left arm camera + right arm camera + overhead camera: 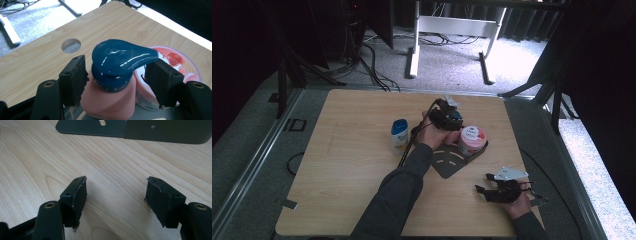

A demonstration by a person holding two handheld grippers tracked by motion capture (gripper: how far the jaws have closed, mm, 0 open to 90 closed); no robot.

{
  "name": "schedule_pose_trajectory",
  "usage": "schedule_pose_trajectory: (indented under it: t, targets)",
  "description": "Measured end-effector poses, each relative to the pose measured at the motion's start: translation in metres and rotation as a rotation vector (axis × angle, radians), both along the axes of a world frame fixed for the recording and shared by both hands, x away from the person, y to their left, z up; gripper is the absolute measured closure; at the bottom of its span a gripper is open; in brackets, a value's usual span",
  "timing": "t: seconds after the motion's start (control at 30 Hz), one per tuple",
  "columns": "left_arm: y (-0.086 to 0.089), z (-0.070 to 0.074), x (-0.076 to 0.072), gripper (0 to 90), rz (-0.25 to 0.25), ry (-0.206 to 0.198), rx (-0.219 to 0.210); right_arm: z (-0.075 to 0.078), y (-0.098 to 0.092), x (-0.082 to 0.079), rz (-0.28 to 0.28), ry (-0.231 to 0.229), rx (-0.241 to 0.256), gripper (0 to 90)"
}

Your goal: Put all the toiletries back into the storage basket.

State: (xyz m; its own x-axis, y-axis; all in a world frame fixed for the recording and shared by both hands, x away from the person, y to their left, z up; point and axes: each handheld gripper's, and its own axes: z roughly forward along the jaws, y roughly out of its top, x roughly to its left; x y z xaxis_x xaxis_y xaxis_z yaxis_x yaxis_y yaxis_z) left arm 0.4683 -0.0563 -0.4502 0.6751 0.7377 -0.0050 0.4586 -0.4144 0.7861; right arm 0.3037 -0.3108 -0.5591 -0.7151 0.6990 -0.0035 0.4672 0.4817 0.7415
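A pink pump bottle (107,100) with a glossy blue pump head (122,57) stands between the jaws of my left gripper (115,65). The jaws are spread wide: the left one is at the bottle's side, and the right one stands off from it. In the high view this gripper (453,116) is over the table's middle, at the bottle (455,119). Just behind the bottle is a pink tub (175,62) with a fruit picture on its lid. My right gripper (482,182) rests open near the front right of the table, with bare wood between its jaws (116,182).
A small white bottle with a blue cap (399,134) stands left of my left hand. The pink tub (472,139) sits on a dark metal plate (447,162) with slots, whose edge (95,127) lies ahead of my right gripper. A round hole (71,45) is cut in the tabletop.
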Motion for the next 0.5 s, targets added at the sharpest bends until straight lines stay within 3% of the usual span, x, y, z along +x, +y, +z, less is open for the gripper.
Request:
schedule_pose_trajectory:
  t: [0.5]
  targets:
    - [0.011, 0.007, -0.015, 38.9, -0.036, -0.014, -0.008, 0.000, 0.000, 0.000, 0.000, 0.001, -0.001, 33.0]
